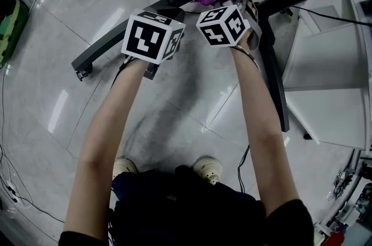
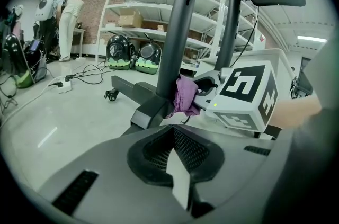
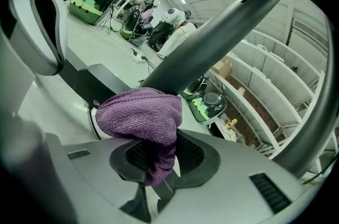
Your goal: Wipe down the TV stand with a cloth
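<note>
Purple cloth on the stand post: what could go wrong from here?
1. The right gripper pinches only a fold of the purple cloth; dragging along the post might pull it free.
2. The left gripper, shut and empty, sits close beside the right one; their marker cubes could knock.
3. The stand leg ends on a caster; a hard push may roll it.
</note>
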The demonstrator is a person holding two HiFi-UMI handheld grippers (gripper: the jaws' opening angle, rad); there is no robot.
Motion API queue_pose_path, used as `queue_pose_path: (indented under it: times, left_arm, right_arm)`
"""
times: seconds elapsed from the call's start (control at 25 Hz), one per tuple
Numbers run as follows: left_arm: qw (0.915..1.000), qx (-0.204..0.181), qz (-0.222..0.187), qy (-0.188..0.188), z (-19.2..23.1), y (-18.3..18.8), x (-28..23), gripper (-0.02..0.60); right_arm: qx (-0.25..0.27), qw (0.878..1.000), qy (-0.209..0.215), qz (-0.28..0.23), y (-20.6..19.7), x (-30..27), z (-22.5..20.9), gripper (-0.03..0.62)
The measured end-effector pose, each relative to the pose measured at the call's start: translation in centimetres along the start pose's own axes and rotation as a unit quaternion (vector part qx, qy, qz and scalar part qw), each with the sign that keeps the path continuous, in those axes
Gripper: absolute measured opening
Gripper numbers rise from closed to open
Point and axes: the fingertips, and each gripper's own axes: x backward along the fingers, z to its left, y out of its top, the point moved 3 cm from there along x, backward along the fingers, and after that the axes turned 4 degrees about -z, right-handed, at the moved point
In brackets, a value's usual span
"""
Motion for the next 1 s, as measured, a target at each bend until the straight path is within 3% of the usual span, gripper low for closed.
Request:
queue_pose_path:
  times: [0.56,1.0]
  left_arm:
    - [0.9998,0.007,0.010,-0.017,-1.4,-1.1,-0.5,0.006]
    - [0.9993,0.007,0.012,-0.036,-2.4,-1.4,-0.7,0.006]
  right_arm:
    - [0.057,0.998,-0.006,0.016,-0.8,-0.1,0.5,0.098]
    - [0.077,0.993,-0.020,0.081,-3.8,0.8,-1.0,0.098]
